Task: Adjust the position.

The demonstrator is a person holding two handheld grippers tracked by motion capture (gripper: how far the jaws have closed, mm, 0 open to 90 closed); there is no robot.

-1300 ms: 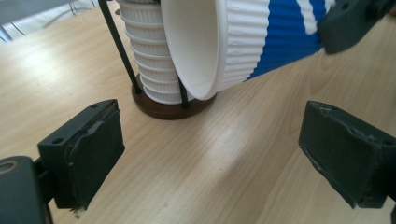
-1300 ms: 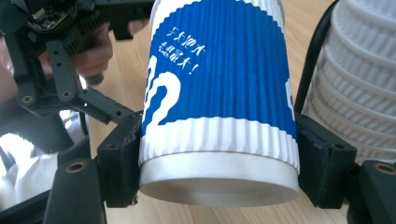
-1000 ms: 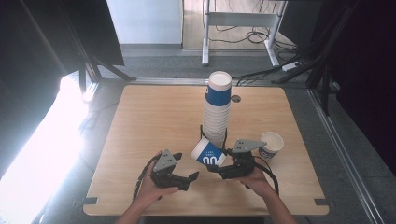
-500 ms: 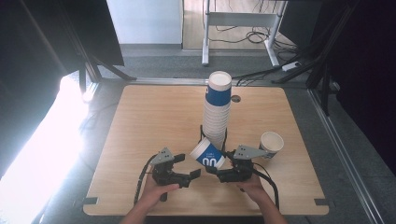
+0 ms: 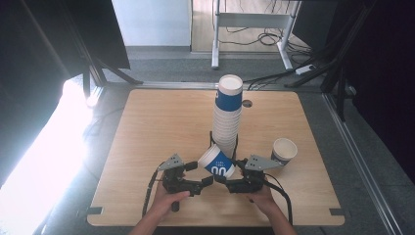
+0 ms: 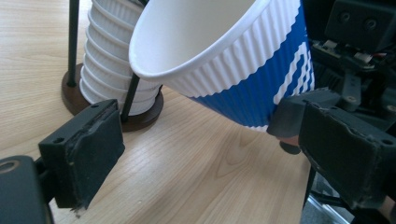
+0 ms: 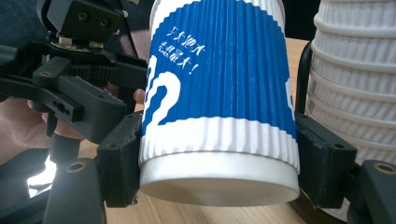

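Right now your right hand-held gripper point(image 7: 219, 163) grasps the blue-and-white cup point(image 5: 218, 163) by its base, tilted above the surface point(image 5: 156, 127) near the front edge, just before the cup stack point(image 5: 228, 117). Your left hand-held gripper point(image 6: 210, 154) stands released, its jaws flanking the cup's mouth without touching it.

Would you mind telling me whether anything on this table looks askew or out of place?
One blue-and-white cup is tipped, clamped near its base by the right gripper, mouth facing the open left gripper. A lone cup stands upright apart from the tall stack.
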